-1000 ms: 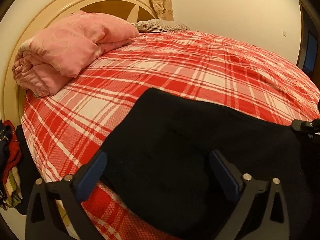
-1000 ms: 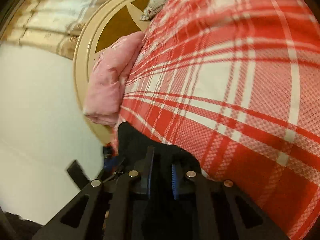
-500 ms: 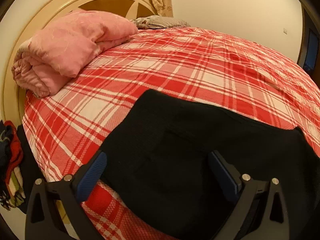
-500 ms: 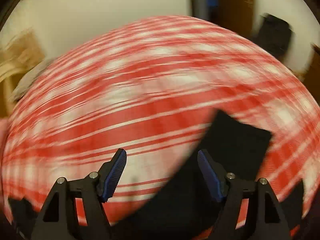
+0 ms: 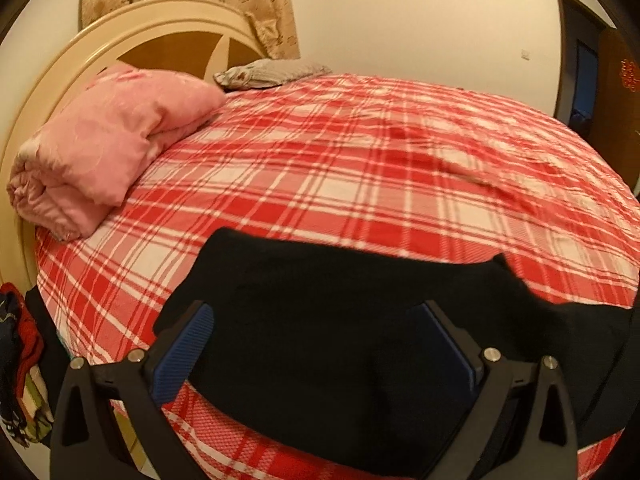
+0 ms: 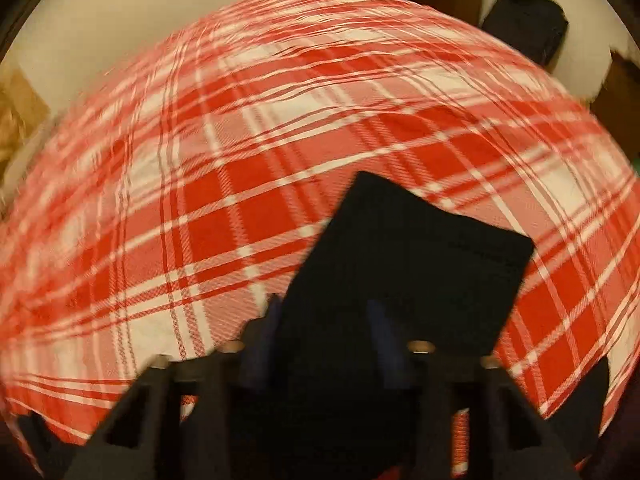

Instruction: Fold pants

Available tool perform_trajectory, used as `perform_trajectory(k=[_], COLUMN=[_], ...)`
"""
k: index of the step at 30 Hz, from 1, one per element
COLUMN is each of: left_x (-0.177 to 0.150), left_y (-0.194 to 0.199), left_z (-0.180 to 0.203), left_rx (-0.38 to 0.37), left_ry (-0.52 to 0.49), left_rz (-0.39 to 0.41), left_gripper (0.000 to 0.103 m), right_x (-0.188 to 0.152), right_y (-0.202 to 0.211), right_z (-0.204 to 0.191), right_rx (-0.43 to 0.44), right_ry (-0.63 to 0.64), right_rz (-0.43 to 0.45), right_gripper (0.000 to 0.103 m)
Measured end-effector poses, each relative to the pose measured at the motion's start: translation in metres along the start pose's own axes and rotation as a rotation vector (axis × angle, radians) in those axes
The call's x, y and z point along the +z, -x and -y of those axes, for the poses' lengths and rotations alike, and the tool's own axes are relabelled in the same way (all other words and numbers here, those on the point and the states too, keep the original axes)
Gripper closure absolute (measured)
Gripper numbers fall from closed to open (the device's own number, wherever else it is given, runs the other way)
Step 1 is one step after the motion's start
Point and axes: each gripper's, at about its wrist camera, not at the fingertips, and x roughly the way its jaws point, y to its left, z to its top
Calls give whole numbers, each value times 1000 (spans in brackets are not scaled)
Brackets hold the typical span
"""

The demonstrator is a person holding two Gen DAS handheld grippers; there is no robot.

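Black pants (image 5: pixel 340 320) lie folded on the red plaid bed sheet (image 5: pixel 360 160) near its front edge. My left gripper (image 5: pixel 316 340) hovers over them, open wide, its blue pads (image 5: pixel 188 344) apart with nothing pinched. In the blurred right wrist view the pants (image 6: pixel 420 248) run as a dark rectangle up and to the right, one squared end resting on the sheet (image 6: pixel 200 200). My right gripper (image 6: pixel 326 320) sits low over their near part. Its fingers stand apart with black cloth between them, closer together than the left pair.
A folded pink quilt (image 5: pixel 108 152) and a grey pillow (image 5: pixel 272 74) lie by the round headboard (image 5: pixel 120 40). Clothes (image 5: pixel 16 360) hang off the bed's left side. A doorway (image 5: pixel 584 80) is at the far right. A dark object (image 6: pixel 524 24) stands beyond the bed.
The right gripper let go of the pants, swung to face along the bed, and its fingers have narrowed since half a second ago. The left gripper lifted slightly and stayed open.
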Motion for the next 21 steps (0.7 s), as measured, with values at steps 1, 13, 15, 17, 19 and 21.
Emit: perform_trajectory(k=[1, 13, 15, 17, 19, 21], left_x=[2, 2, 2, 1, -1, -3], left_y=[3, 26, 29, 32, 35, 39], left_z=[3, 55, 67, 78, 87, 100], left_rx=[-10, -130, -157, -178, -197, -223], left_ry=[-2, -97, -115, -132, -148, -172], left_rz=[6, 47, 51, 51, 51, 52], left_gripper=[0, 0, 0, 0, 0, 0], right_x=[1, -79, -103, -124, -145, -163], right_y=[3, 110, 121, 126, 127, 121], right_z=[13, 118, 140, 158, 171, 179], right_rx=[41, 454, 462, 459, 465, 463], right_ry=[-36, -242, -292, -338, -361, -368], right_rz=[-2, 225, 250, 258, 259, 235], right_gripper=[86, 96, 96, 96, 96, 96])
